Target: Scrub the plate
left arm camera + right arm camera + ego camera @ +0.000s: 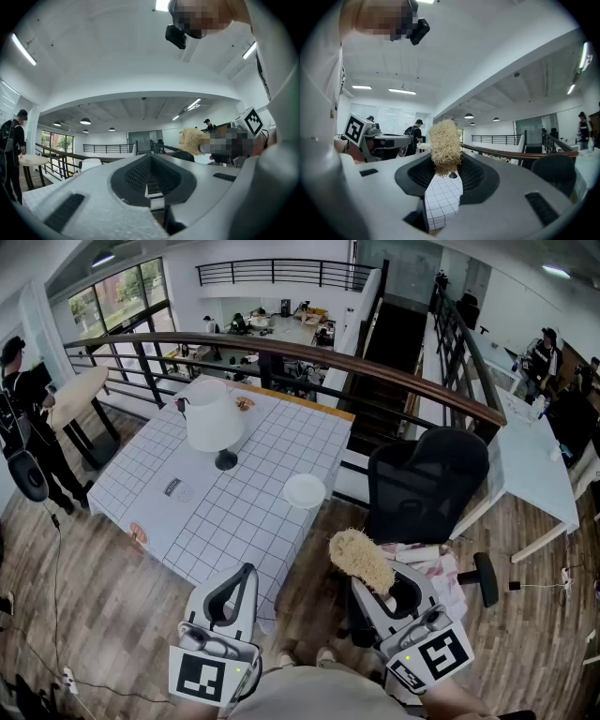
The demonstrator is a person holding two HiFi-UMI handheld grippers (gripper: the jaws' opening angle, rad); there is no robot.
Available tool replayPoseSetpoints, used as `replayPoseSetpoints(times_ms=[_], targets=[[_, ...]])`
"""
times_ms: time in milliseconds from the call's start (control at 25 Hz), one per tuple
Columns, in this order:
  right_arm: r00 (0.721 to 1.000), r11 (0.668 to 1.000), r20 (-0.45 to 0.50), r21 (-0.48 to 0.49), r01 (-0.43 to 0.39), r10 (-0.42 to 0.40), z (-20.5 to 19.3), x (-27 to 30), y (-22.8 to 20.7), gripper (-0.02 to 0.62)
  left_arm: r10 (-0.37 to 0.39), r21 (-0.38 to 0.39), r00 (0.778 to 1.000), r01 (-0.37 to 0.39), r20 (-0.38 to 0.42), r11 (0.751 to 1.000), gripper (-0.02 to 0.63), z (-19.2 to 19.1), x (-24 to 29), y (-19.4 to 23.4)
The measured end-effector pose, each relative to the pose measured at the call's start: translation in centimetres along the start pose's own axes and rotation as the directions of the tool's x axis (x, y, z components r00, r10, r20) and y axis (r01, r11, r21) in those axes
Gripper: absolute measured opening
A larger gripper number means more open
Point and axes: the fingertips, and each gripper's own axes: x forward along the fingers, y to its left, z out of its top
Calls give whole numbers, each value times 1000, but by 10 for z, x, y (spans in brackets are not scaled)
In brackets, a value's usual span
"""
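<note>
A small white plate point(305, 490) lies near the front right edge of the table point(225, 512), which has a white grid-pattern cloth. Both grippers are held up in front of the person, short of the table and well apart from the plate. My right gripper point(389, 589) is shut on the handle of a scrub brush point(360, 559), whose tan bristle head point(445, 140) sticks up past the jaws. My left gripper point(246, 570) has its jaws closed together with nothing between them. The brush head point(193, 140) also shows at the right of the left gripper view.
A white lamp point(214, 418) stands at the table's far middle, with small flat items on the cloth at its left. A black office chair point(427, 486) sits right of the table. A curved railing point(281, 348) runs behind. A person point(28, 427) stands at the far left.
</note>
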Motion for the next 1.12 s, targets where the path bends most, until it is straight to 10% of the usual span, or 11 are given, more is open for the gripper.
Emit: replayPoseSetpoints(times_ms=[1120], targets=[[1000, 999, -19, 45, 3, -2, -31, -19, -49, 137, -64, -50, 989, 58, -137, 997, 14, -32, 40, -61]])
